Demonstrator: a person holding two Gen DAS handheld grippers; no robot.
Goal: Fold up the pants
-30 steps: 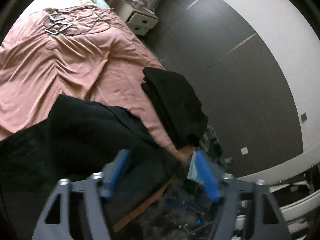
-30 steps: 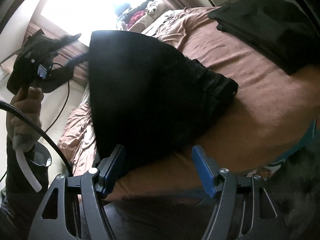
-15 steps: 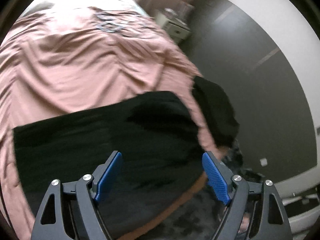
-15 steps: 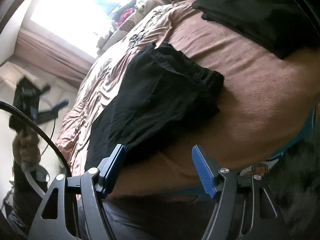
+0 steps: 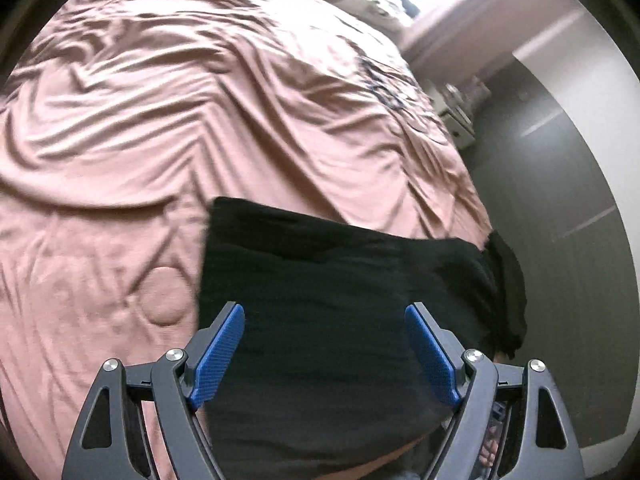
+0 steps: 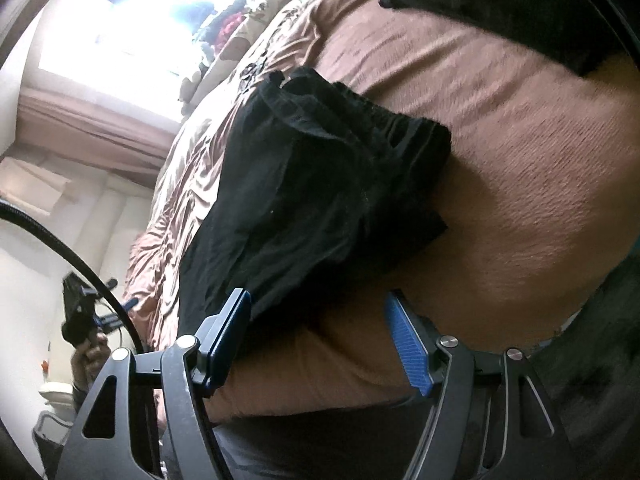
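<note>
Black pants (image 5: 328,304) lie flat near the bed (image 5: 200,120) edge, within reach for folding. Left gripper (image 5: 324,344) and right gripper (image 6: 318,332): jaws wide, empty.

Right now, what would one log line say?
pants: folded on bed | left gripper: open above pants | right gripper: open, empty

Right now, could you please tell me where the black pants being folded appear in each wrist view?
Left wrist view: the black pants fill the lower centre, lying on the pink bedspread.
Right wrist view: the black pants run diagonally across the centre.
Shared landmark: the second dark garment, at the right edge there, top right here.
</note>
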